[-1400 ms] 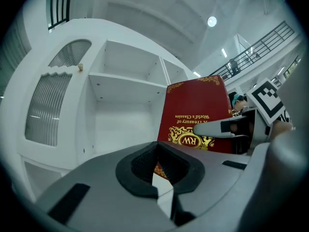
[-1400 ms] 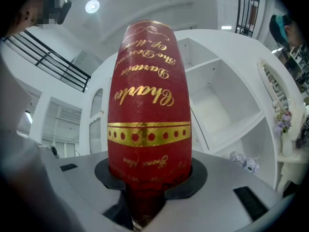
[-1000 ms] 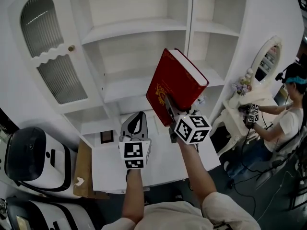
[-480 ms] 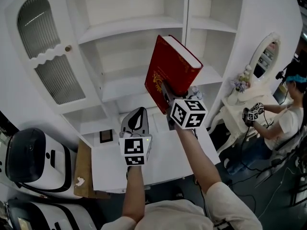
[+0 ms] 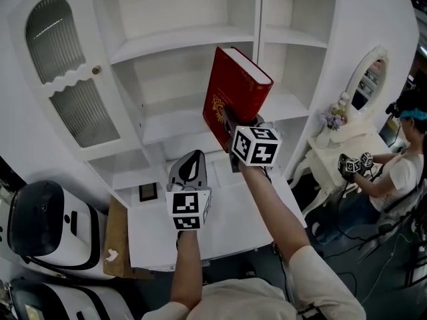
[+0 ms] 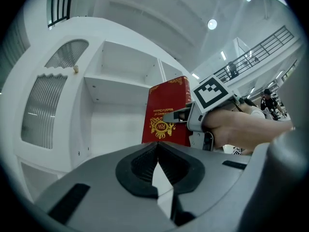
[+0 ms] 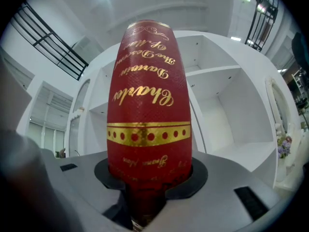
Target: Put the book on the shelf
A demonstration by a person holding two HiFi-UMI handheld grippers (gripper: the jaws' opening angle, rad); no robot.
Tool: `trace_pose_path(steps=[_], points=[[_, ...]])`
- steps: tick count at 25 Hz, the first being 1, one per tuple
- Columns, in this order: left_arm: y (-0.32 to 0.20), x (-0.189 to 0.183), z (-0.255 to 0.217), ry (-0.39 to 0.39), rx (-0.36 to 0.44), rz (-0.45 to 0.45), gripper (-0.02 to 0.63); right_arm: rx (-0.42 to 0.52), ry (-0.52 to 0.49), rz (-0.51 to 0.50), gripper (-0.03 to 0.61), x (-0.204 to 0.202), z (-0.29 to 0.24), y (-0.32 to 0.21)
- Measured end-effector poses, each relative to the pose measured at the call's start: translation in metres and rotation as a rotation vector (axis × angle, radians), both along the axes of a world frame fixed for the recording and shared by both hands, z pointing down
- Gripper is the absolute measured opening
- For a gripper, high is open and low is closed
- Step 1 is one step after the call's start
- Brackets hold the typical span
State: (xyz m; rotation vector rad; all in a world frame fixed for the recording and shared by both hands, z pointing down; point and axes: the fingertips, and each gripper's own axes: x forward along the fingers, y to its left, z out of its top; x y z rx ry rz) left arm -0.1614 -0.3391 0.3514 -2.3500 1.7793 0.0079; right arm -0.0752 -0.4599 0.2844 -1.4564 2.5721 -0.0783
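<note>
A thick red book [image 5: 235,93] with gold lettering stands upright in front of the white shelf unit [image 5: 187,37]. My right gripper [image 5: 230,129] is shut on its lower end. In the right gripper view the book's spine [image 7: 148,115] fills the middle, clamped between the jaws. In the left gripper view the book [image 6: 166,111] shows just right of centre beside the shelf. My left gripper [image 5: 189,167] hangs lower and to the left, over the white table [image 5: 227,222], shut with nothing in it; its tips [image 6: 157,149] meet.
The shelf unit has bare compartments [image 5: 179,9] and an arched door with ribbed glass [image 5: 72,79] at the left. A small dark frame [image 5: 147,191] lies at the table's back left. At the right a person [image 5: 400,172] sits by a white dressing table with an oval mirror [image 5: 368,79].
My right gripper has carried the book up and to the left, closer to the shelf, and the book stands more upright. The left gripper has stayed put.
</note>
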Motion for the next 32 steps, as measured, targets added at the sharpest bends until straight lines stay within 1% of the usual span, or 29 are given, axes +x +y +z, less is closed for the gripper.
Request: trace_pose_path(steps=[4, 13, 20, 27, 32], points=[[-0.001, 0.0, 0.002, 0.01, -0.006, 0.001, 0.017, -0.016, 0.005, 0.014, 0.196, -0.003, 0.0, -0.01], [0.001, 0.001, 0.006, 0.003, -0.011, 0.006, 0.017, -0.06, 0.002, 0.043, 0.196, -0.004, 0.005, -0.032], [0.0, 0.002, 0.008, -0.001, -0.013, 0.012, 0.017, -0.056, 0.023, 0.065, 0.198, -0.006, 0.003, -0.047], [-0.005, 0.002, 0.017, 0.005, -0.025, 0.011, 0.017, -0.046, 0.089, 0.08, 0.198, -0.011, -0.002, -0.068], [-0.009, 0.0, 0.021, 0.006, -0.034, 0.008, 0.017, -0.069, 0.065, 0.083, 0.198, -0.01, -0.003, -0.081]])
